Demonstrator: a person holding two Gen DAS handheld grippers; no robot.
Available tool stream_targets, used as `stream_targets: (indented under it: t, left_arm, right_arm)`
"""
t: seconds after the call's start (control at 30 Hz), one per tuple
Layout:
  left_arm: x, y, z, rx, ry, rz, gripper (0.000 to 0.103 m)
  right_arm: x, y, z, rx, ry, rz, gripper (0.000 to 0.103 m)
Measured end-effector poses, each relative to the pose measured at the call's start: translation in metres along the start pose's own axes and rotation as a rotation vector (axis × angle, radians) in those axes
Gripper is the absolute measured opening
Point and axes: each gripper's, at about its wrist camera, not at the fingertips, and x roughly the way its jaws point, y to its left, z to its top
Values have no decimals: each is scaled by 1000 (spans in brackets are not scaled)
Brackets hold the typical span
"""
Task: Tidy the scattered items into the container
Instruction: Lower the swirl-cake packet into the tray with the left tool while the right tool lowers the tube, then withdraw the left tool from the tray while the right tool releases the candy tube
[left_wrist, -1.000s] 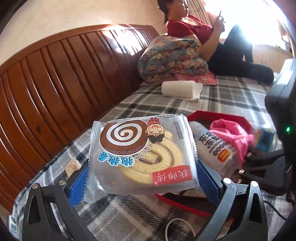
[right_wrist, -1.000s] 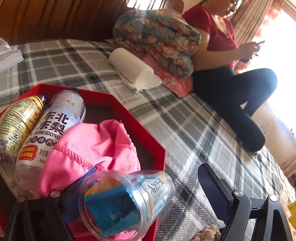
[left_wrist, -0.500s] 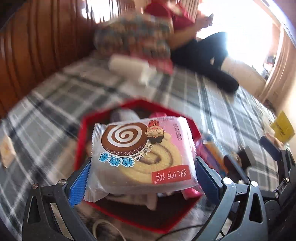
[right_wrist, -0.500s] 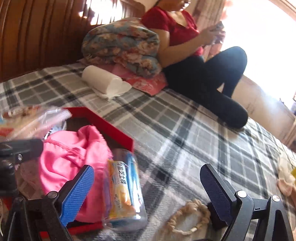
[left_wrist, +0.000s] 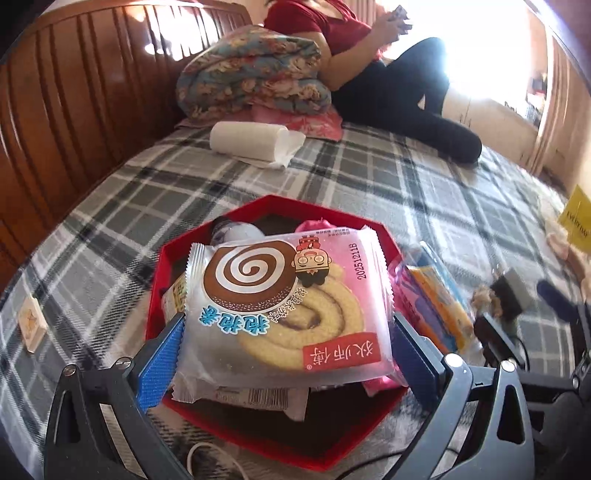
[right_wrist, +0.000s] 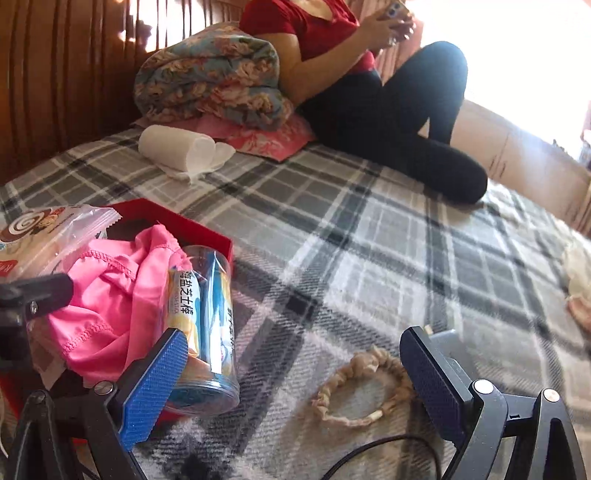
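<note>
You get hard daylight from the far right, blown out to white glare there. Sun patches fleck the headboard (left_wrist: 74, 110). Fisheye bending curves your edges, corners go black, and the right gripper (left_wrist: 524, 306) looks smeared in the left view.

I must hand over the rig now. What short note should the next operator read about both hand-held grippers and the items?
Left hand-held gripper: shut on the swiss roll cake packet, held above the red octagonal tray, not released yet.
Right hand-held gripper: open, holding nothing, above the beige scrunchie on the plaid blanket.
In the tray: a bottle, a pink cloth and another packet. The clear snack tube leans over the tray rim.
Left to do: drop the cake packet in, pick up the scrunchie, settle the tube. A small sachet also lies on the blanket.
</note>
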Motion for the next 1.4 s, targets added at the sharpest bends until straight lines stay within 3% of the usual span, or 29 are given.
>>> stream_targets:
  t: [0.07, 0.17, 0.27, 0.33, 0.4, 0.43, 0.53, 0.63, 0.73, 0.87, 0.93, 1.1, 1.27, 1.4]
  left_arm:
    - [10, -2, 1, 21, 38, 60, 103]
    - [9, -9, -4, 85, -50, 161, 103]
    - [37, -12, -3, 100, 66, 192, 103]
    - [51, -19, -4, 150, 111, 332, 103]
    - [71, -33, -14, 277, 167, 511, 103]
    - [77, -40, -20, 350, 156, 567, 103]
    - [73, -65, -46, 531, 17, 725, 103]
    - [70, -74, -49, 560, -13, 862, 103]
    - [75, -69, -46, 566, 41, 845, 103]
    - [73, -66, -48, 596, 30, 807, 103]
    - [68, -60, -46, 587, 61, 745, 103]
    - [11, -39, -36, 337, 46, 457, 103]
    - [-49, -25, -34, 263, -96, 448, 103]
    - [-88, -1, -29, 135, -118, 306, 103]
  right_arm:
    - [1, -7, -1, 36, 11, 8, 97]
    - [2, -18, -4, 85, 29, 26, 97]
    - [3, -26, -7, 142, 45, 23, 97]
    - [5, -31, -9, 181, 58, 42, 97]
    - [5, -33, -12, 196, 70, 40, 97]
    - [6, -33, -13, 195, 76, 30, 97]
    - [8, -29, -16, 182, 94, 26, 97]
    - [11, -22, -16, 165, 103, 46, 97]
    - [9, -14, -16, 143, 95, 55, 97]
    - [7, -8, -15, 124, 90, 73, 97]
    - [4, -5, -16, 114, 85, 70, 97]
    - [-8, -13, -17, 142, 39, 94, 97]
    - [-23, -23, -12, 198, -4, 126, 97]
    - [-37, -20, -7, 202, -40, 129, 97]
